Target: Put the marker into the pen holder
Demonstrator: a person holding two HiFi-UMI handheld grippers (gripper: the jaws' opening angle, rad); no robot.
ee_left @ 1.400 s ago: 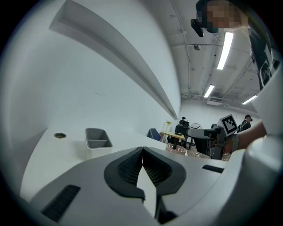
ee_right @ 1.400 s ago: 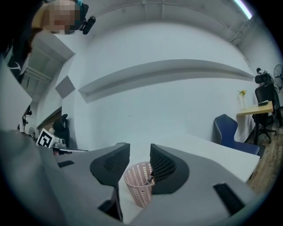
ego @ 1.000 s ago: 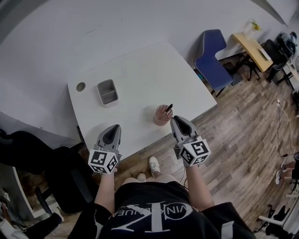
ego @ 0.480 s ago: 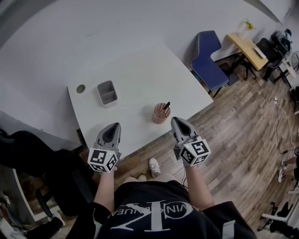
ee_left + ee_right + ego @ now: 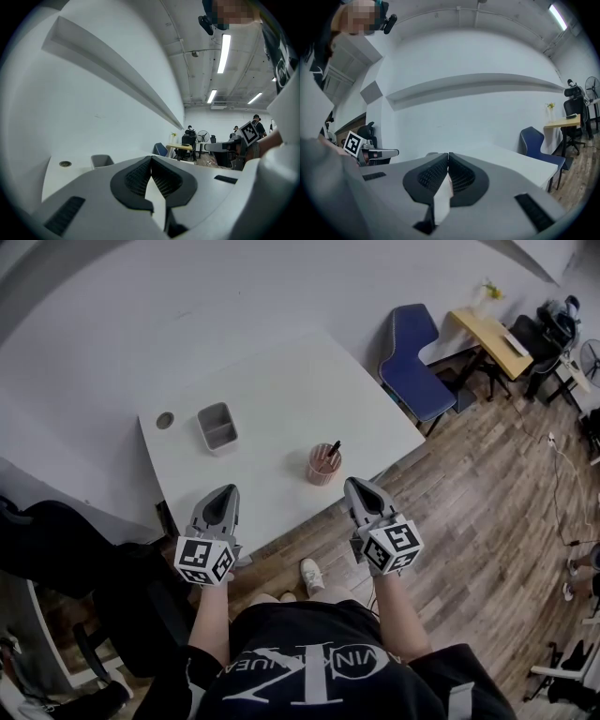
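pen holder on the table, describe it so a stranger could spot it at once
On the white table in the head view, near the front edge on the right, stands a pinkish round pen holder. Unlike the grey rectangular tray to its left, it holds a dark marker.

The table (image 5: 281,390) was white. At centre frame the pen holder (image 5: 324,466) was translucent pinkish-brown, the marker (image 5: 333,449) black and the small tray (image 5: 217,426) grey. The left gripper (image 5: 225,493) and right gripper (image 5: 355,485) were grey, their cubes patterned in black-and-white squares. At upper right the chair (image 5: 412,357) was blue, and the floor (image 5: 487,493) showed brown wood planks.
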